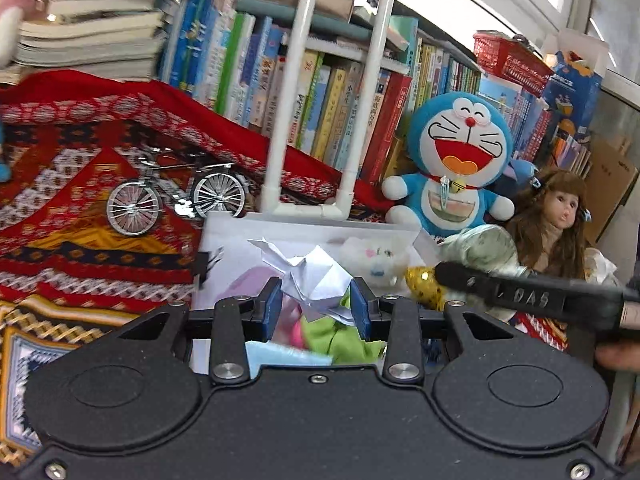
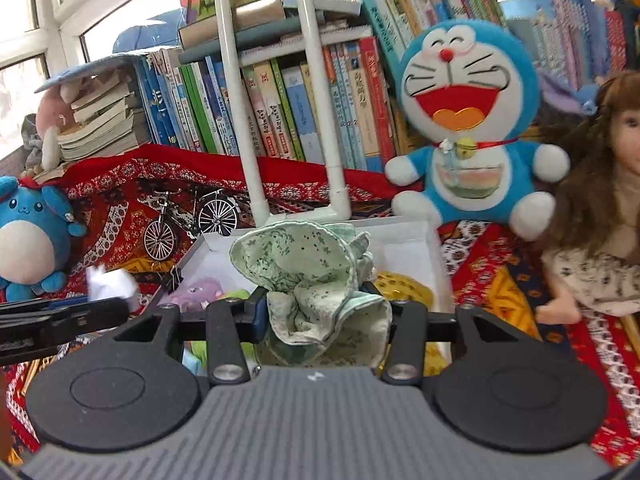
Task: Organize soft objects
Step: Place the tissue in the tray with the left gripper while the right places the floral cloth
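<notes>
Above the white box [image 2: 400,236], the left gripper [image 1: 316,304] pinches crumpled white paper [image 1: 308,276]; the right gripper [image 2: 320,312] clamps a bunched green-patterned cloth [image 2: 304,264].

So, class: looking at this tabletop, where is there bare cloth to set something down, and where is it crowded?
Free: the patterned cloth in front of the toy bicycle, left of the white box. Also a strip of cloth between the box and the doll. Crowded: inside the box, and along the books where the blue cat toy sits.
</notes>
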Action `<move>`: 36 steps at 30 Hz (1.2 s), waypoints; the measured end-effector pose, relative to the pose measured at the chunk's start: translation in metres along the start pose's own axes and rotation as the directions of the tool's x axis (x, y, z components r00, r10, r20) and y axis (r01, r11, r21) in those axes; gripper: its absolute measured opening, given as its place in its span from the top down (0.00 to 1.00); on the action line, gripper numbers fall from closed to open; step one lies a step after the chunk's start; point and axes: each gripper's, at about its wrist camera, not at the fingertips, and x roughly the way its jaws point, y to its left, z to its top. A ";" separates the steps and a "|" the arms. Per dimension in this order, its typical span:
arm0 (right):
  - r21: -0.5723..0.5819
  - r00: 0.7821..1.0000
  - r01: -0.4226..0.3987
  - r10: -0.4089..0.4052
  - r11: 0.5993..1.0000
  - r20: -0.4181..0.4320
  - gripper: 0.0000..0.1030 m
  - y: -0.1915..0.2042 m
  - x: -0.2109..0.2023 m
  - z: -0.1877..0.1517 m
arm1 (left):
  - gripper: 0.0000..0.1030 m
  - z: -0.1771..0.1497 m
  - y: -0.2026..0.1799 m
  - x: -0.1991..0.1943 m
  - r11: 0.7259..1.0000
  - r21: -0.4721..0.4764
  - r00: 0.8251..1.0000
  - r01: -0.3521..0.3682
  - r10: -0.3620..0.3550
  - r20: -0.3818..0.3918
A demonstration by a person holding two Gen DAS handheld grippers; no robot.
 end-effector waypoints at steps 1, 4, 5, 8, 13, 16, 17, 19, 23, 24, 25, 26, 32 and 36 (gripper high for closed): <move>0.015 1.000 -0.005 0.005 1.000 -0.006 0.50 0.000 0.005 0.002 | 0.66 0.004 -0.002 0.007 1.000 -0.003 1.000 0.004 -0.004 0.000; 0.050 0.999 -0.031 0.031 0.998 -0.011 0.49 -0.003 0.018 0.005 | 0.66 0.013 -0.006 0.029 1.000 0.006 1.000 0.022 -0.022 -0.022; 0.054 0.999 -0.038 0.039 0.998 -0.012 0.49 -0.005 0.022 0.006 | 0.66 0.015 -0.007 0.035 1.000 0.008 0.999 0.027 -0.027 -0.027; 0.058 0.999 -0.040 0.041 0.998 -0.022 0.49 -0.009 0.035 0.006 | 0.66 0.017 -0.008 0.054 0.999 0.011 0.998 0.044 -0.043 -0.053; 0.069 0.997 -0.061 0.064 0.996 -0.043 0.49 -0.014 0.052 0.001 | 0.66 0.013 -0.005 0.079 0.999 0.002 0.996 0.038 -0.037 -0.087; 0.069 0.996 -0.062 0.066 0.996 -0.056 0.49 -0.016 0.061 -0.001 | 0.66 0.010 -0.002 0.089 0.999 0.008 0.994 0.034 -0.033 -0.103; 0.069 0.996 -0.062 0.066 0.996 -0.058 0.49 -0.016 0.064 -0.002 | 0.66 0.009 -0.001 0.092 0.999 0.011 0.994 0.033 -0.032 -0.107; 0.069 0.996 -0.062 0.067 0.996 -0.061 0.49 -0.017 0.068 -0.003 | 0.66 0.006 0.001 0.096 1.000 0.013 0.993 0.028 -0.027 -0.111; 0.058 0.996 -0.065 0.069 0.996 -0.061 0.48 -0.016 0.074 -0.006 | 0.66 0.003 0.004 0.103 0.999 -0.004 0.993 0.034 -0.035 -0.116; 0.051 0.996 -0.063 0.067 0.997 -0.064 0.44 -0.015 0.074 -0.007 | 0.66 0.002 0.004 0.103 0.999 -0.004 0.993 0.038 -0.038 -0.113; 0.045 0.996 -0.057 0.059 0.997 -0.061 0.38 -0.014 0.074 -0.007 | 0.66 0.002 0.003 0.102 0.999 -0.005 0.993 0.034 -0.035 -0.108; 0.041 0.998 -0.036 0.038 0.999 -0.057 0.37 -0.012 0.072 -0.007 | 0.64 0.002 0.004 0.101 0.999 -0.011 0.994 0.031 -0.032 -0.105; 0.072 0.998 -0.049 0.052 0.996 -0.046 0.23 -0.013 0.053 0.000 | 0.44 0.010 0.007 0.070 0.999 -0.030 0.998 0.020 -0.022 -0.067; 0.040 1.000 -0.031 0.031 0.999 -0.001 0.08 -0.004 0.030 0.007 | 0.29 0.013 0.008 0.038 1.000 -0.003 0.999 -0.003 0.003 -0.032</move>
